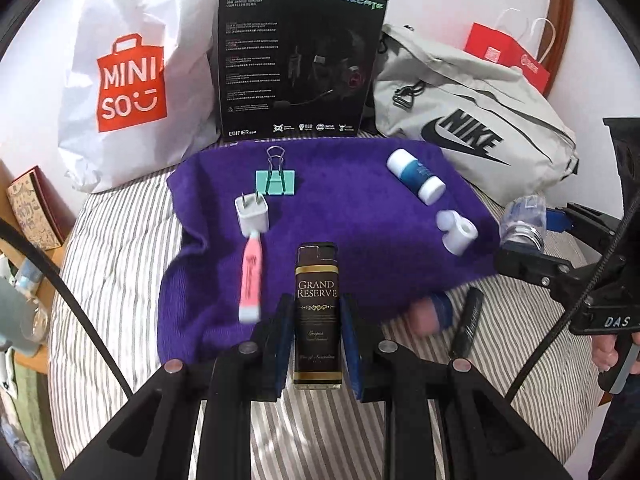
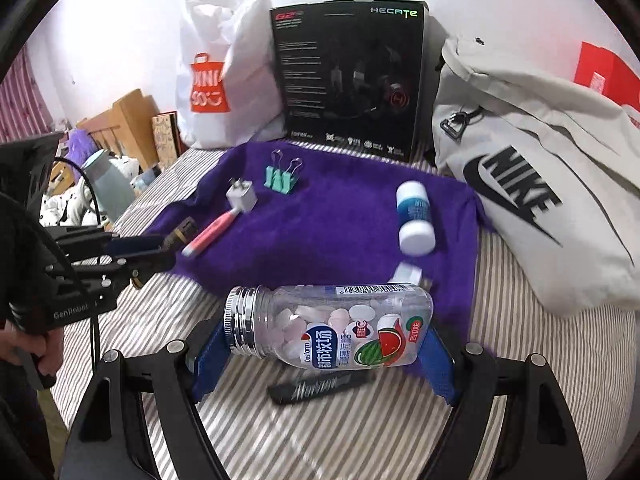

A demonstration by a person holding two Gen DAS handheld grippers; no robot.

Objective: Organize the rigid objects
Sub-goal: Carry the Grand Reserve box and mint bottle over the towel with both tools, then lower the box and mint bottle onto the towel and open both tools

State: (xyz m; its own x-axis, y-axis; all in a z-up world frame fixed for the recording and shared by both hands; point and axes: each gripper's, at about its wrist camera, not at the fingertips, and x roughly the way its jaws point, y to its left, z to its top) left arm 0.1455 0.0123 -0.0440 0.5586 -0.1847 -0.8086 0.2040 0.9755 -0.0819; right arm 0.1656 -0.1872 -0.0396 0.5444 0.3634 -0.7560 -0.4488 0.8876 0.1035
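My left gripper (image 1: 316,305) is shut on a dark "Grand Reserve" bottle (image 1: 318,312), held over the near edge of the purple towel (image 1: 360,208). On the towel lie a teal binder clip (image 1: 276,182), a white plug adapter (image 1: 252,213), a pink tube (image 1: 251,278), a blue-and-white bottle (image 1: 416,176) and a small white piece (image 1: 458,232). My right gripper (image 2: 326,336) is shut on a clear candy jar (image 2: 332,326) with a silver lid, held sideways above the striped sheet. The jar (image 1: 522,216) also shows at the towel's right edge in the left wrist view.
A black headset box (image 1: 296,64), a white Miniso bag (image 1: 132,80), a grey Nike bag (image 1: 472,124) and a red paper bag (image 1: 508,54) stand behind the towel. A black stick-shaped item (image 2: 320,384) lies on the striped sheet (image 2: 320,432). A blurred blue-and-pink object (image 1: 434,312) sits by the towel's near corner.
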